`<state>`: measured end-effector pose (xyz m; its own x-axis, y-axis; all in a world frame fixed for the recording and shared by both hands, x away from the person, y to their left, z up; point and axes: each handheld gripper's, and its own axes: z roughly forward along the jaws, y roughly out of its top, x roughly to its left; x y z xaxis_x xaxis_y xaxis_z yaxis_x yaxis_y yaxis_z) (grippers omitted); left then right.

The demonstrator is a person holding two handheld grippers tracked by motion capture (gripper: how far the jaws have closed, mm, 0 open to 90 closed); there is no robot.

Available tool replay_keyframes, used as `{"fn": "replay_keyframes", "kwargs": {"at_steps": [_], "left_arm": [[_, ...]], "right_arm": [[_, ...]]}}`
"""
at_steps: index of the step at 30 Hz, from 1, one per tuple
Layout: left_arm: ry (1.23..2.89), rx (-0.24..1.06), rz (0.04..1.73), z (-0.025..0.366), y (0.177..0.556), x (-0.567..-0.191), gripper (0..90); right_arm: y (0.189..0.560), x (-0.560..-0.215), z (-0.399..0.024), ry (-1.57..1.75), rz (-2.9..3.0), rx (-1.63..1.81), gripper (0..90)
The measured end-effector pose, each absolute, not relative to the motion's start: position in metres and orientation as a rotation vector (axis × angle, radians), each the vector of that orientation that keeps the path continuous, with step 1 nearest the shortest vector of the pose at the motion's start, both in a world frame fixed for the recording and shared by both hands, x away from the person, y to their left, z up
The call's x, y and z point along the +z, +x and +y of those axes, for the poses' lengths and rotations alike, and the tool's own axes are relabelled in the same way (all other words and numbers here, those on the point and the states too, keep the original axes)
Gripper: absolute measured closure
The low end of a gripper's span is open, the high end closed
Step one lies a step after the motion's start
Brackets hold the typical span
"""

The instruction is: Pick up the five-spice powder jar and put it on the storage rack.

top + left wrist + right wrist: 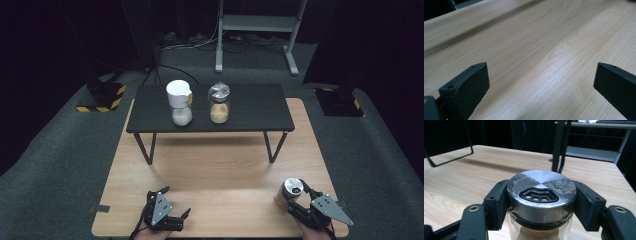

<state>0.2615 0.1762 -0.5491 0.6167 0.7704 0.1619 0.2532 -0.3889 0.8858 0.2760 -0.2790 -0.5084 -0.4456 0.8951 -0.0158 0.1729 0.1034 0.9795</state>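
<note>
Shaker (541, 202) clamped in my right gripper (300, 197) jaws below lid; I keep it upright, lift slow. Left gripper (167, 212) jaws wide, empty over desk (210, 170).

text: none legible | labels: none | brands: none | numbers: none | signs: none

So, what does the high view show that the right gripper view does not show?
High view alone: the left gripper with open jaws, and two more jars on the small black table, a white-lidded jar and a metal-lidded jar.

Right gripper view alone: the held shaker jar's scratched metal lid with three holes in a black dispensing opening, and brown powder inside.

Both share: the right gripper shut on that shaker jar, the wooden tabletop and the black table's legs.
</note>
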Motion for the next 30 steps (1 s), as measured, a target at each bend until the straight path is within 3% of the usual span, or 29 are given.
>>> {"fn": "replay_keyframes", "kwargs": {"at_steps": [30], "left_arm": [[1.933, 0.712, 0.805, 0.177, 0.261, -0.549, 0.6]], "right_arm": [[0.294, -0.487, -0.223, 0.931, 1.798, 1.502, 34.4]]}}
